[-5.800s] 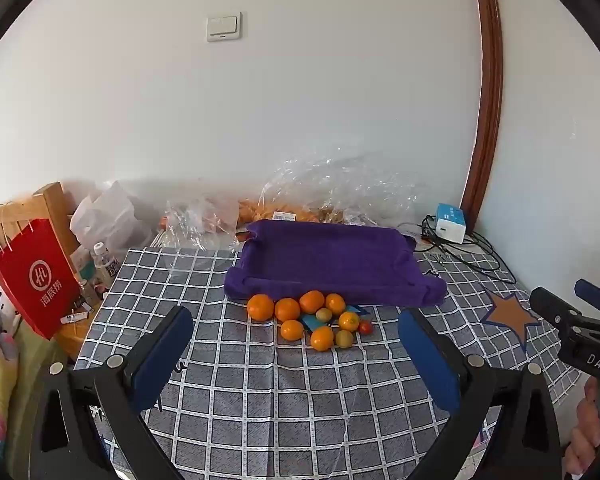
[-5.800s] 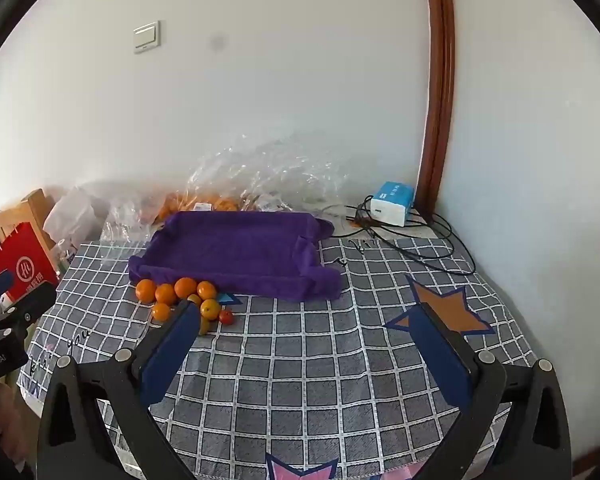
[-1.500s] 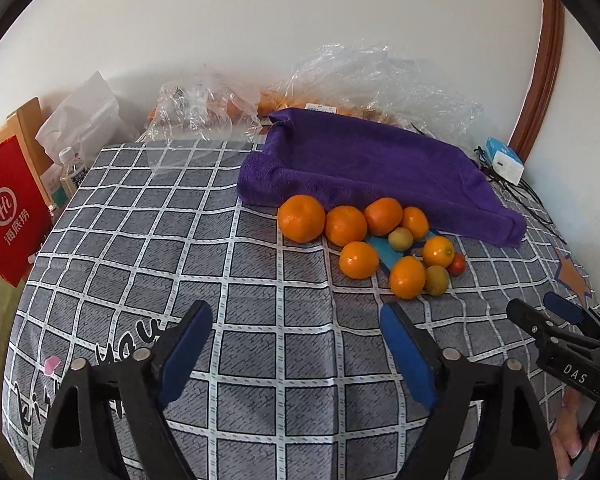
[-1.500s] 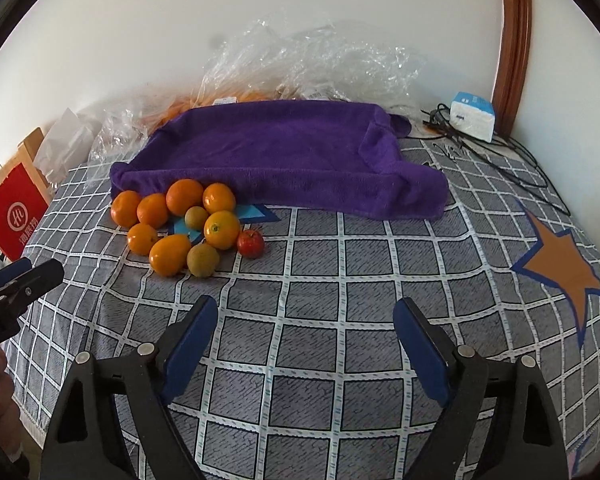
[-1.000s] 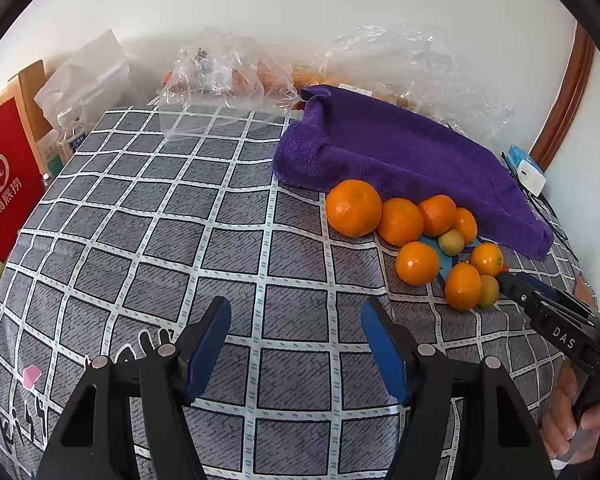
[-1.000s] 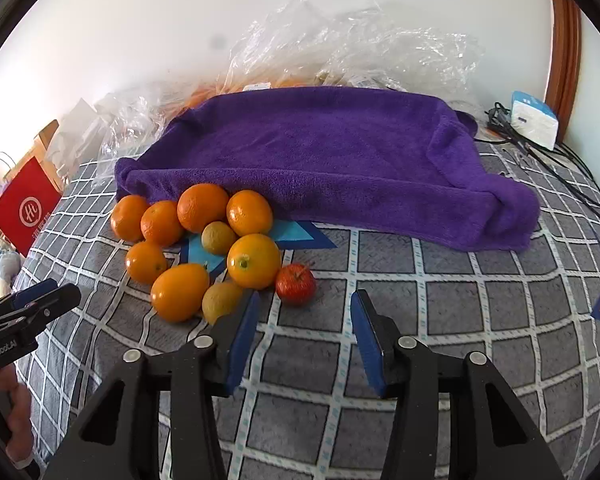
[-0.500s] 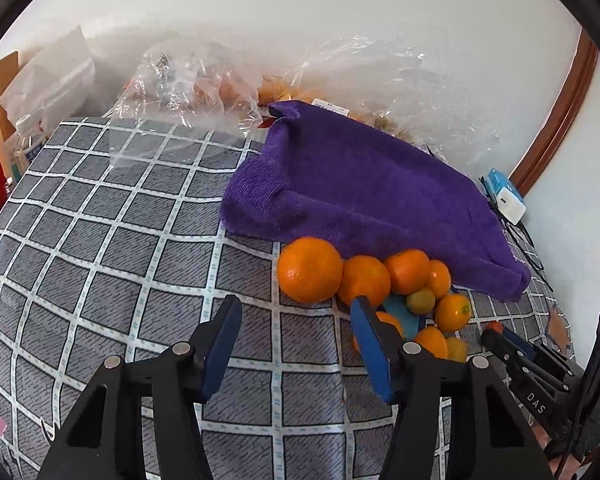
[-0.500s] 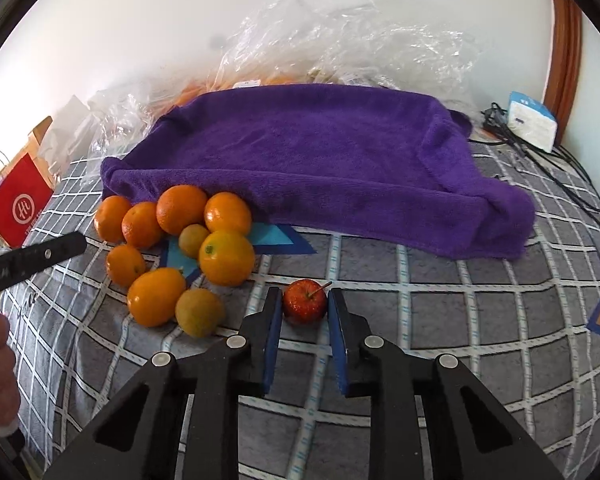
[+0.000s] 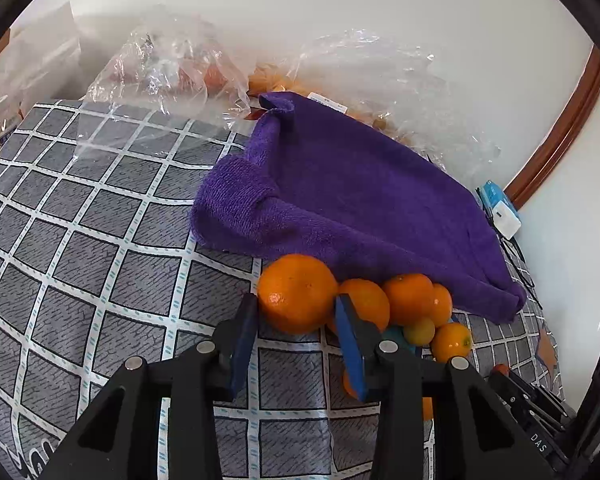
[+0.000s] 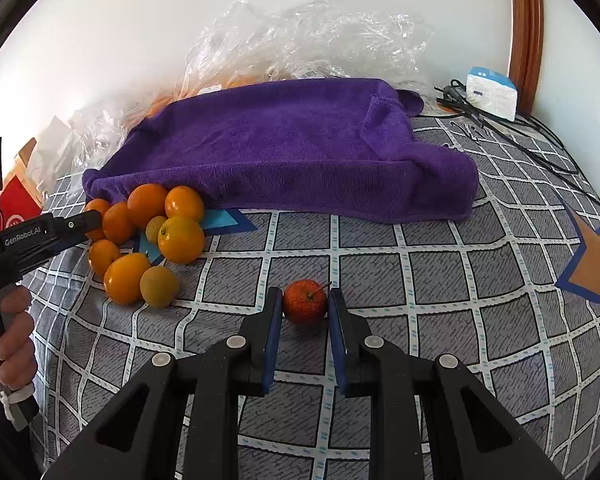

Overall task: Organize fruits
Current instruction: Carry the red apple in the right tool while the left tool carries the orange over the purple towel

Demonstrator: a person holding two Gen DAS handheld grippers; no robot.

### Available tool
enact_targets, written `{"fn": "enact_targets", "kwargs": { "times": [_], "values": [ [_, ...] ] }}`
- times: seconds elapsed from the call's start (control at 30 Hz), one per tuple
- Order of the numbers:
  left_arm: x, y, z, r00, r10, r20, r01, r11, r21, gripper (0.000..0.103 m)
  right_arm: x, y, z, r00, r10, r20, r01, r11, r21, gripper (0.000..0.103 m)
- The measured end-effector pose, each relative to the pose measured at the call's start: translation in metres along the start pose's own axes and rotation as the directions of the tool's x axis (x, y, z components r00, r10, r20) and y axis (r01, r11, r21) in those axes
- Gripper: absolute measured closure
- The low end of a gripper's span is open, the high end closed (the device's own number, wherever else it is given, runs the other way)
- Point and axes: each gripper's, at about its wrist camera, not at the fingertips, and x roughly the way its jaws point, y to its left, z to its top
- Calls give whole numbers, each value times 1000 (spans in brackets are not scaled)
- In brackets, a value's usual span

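The left gripper [image 9: 296, 312] has its blue-padded jaws spread around the large orange [image 9: 298, 293], one pad at each flank; the left pad looks just short of the peel and the right pad sits at the fruit's edge, though from here I can't tell whether either truly touches. That orange is round, dimpled and glossy, and it rests on the tablecloth [image 9: 100, 240] against the front fold of the purple towel [image 9: 340, 184], at the left end of the heap of oranges [image 10: 148, 228].

The right gripper [image 10: 304, 308] has its jaws drawn in close on either side of the small red fruit [image 10: 305, 301], which lies between the pad tips on the cloth. It is speckled, shiny and carries a thin stem pointing to the right. The gap at each side is very slim; it looks bracketed rather than squeezed. It sits well apart from the heap, to the heap's right.

The heap holds smooth orange fruits and two duller yellow-green ones [image 10: 159, 286], bunched together. The towel is thick, fuzzy terry with raised, rolled edges like a shallow tray. The tablecloth is grey with a white grid and a star print. Crinkled clear plastic bags [image 10: 308, 36] lie behind the towel by the wall.
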Motion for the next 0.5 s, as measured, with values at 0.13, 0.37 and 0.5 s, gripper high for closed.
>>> {"fn": "enact_targets", "kwargs": {
  "times": [0.13, 0.37, 0.5],
  "values": [
    [-12, 4, 0, 1000, 25, -12, -25, 1000, 18, 66, 5, 3, -1, 1000, -19, -10, 19, 1000, -3, 80],
    [-17, 2, -5, 995, 90, -35, -88, 994, 70, 66, 6, 6, -2, 1000, -29, 10, 29, 1000, -1, 80],
    [-14, -2, -6, 994, 105, -26, -103, 992, 77, 65, 7, 7, -2, 999, -37, 12, 37, 999, -24, 80]
  ]
}}
